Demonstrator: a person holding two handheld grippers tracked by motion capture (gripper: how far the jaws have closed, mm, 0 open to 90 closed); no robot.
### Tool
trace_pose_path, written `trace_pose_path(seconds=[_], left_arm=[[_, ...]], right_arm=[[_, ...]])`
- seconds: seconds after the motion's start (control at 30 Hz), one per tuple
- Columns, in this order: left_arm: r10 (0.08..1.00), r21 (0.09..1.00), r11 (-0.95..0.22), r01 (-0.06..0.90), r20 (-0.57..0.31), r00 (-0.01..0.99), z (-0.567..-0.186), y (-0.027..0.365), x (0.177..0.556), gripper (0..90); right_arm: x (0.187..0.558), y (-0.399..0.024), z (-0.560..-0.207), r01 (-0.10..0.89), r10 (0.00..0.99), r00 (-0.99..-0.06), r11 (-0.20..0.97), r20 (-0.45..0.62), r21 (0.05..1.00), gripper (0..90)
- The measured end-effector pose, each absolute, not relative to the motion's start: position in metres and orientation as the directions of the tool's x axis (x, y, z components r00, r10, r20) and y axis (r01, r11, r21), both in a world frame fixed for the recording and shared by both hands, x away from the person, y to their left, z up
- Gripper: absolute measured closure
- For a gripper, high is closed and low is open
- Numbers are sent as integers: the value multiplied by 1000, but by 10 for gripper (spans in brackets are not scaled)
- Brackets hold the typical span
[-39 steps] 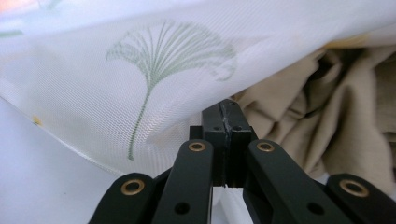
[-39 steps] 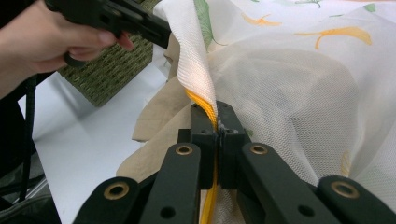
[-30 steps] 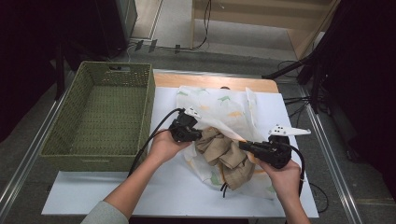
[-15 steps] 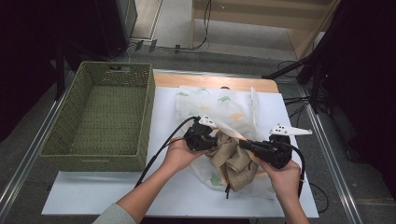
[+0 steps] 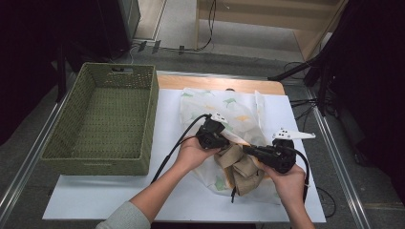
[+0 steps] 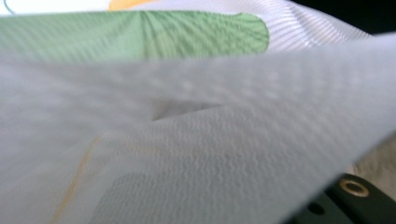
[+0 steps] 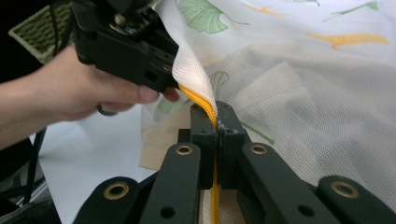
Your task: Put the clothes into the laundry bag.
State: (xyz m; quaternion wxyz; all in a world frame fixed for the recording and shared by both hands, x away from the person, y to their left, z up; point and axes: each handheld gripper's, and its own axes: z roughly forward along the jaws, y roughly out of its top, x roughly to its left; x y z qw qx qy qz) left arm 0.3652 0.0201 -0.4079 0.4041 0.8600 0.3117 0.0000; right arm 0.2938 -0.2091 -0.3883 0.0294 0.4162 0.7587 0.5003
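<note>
High view is showing 2 forearms coming in from the bottom edge, each hand working a gripper over a white mesh laundry bag (image 5: 239,114) printed with green and orange leaves, which is lying on a white sheet (image 5: 119,200) covering the table. Nearest the person, a crumpled tan garment (image 5: 241,167) is sitting inside the bag's near end, showing through the mesh. The right gripper (image 5: 248,150) is clamping the bag's orange-trimmed edge (image 7: 205,109); in the right gripper view its 2 black jaws are pressing together on that trim, with the mesh rising above them. The left gripper (image 5: 223,138) is pinching the same edge just beside it, its jaws closed on the mesh, and the left gripper view is looking straight into white fabric (image 6: 196,140) with a green leaf print beyond. Farther left, well apart from the bag, a green woven basket (image 5: 148,109) is standing on the table with nothing in it.
</note>
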Motion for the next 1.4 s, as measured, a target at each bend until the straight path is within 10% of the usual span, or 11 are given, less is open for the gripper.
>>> trace_pose_path(seconds=[0.83, 1.4], left_arm=[[501, 681, -494, 541, -285, 817, -389, 84, 323, 894], [415, 688, -514, 513, -324, 850, -397, 84, 284, 339]], right_arm=[[294, -215, -391, 608, 675, -640, 152, 367, 779, 886], [297, -211, -388, 593, 660, -661, 167, 358, 788, 884]])
